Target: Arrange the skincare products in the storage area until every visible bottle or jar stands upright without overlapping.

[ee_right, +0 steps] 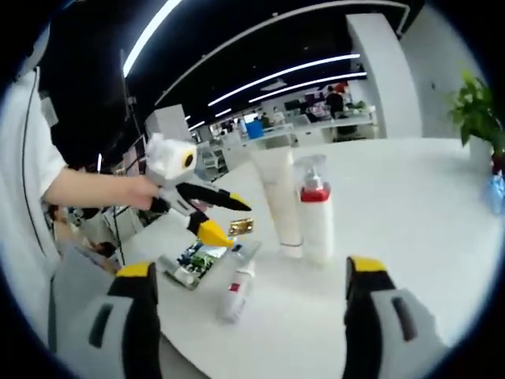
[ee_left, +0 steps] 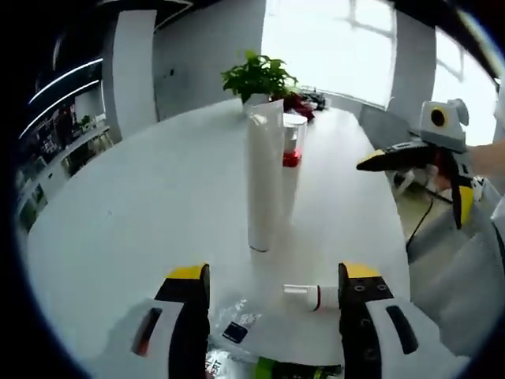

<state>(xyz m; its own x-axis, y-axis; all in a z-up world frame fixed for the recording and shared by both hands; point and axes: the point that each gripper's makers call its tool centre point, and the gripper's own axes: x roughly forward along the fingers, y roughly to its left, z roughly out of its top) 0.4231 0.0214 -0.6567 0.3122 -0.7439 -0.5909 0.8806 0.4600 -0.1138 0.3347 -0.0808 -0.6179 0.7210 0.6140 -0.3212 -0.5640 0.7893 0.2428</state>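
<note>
1. Bright office daylight fell across our broad white table, with a potted plant at its far end.
2. On the left of the right gripper view, our left gripper hung over the near edge, held in a hand; its dark upper jaw and yellow-tipped lower jaw stood apart, nothing between them.
3. Just below it lay flat packets and a small white tube on its side, near the table's edge.
4. Moving right, a tall white tube stood upright on its cap, and just beside it a pump bottle with a red band stood upright too; we couldn't tell whether they touched.
5. In the left gripper view, the left gripper showed its jaws spread wide, the fallen tube lying close against the right-hand jaw.
6. Far right in that view, our right gripper hovered off the table's side; whether it was parted we could not tell there, though its own view showed the jaws wide and empty.
7. We judged the fallen tube was the step in hand: grip it across the body near the cap, lift clear of the packets, and set it down apart from the two standing bottles so nothing tipped.
</note>
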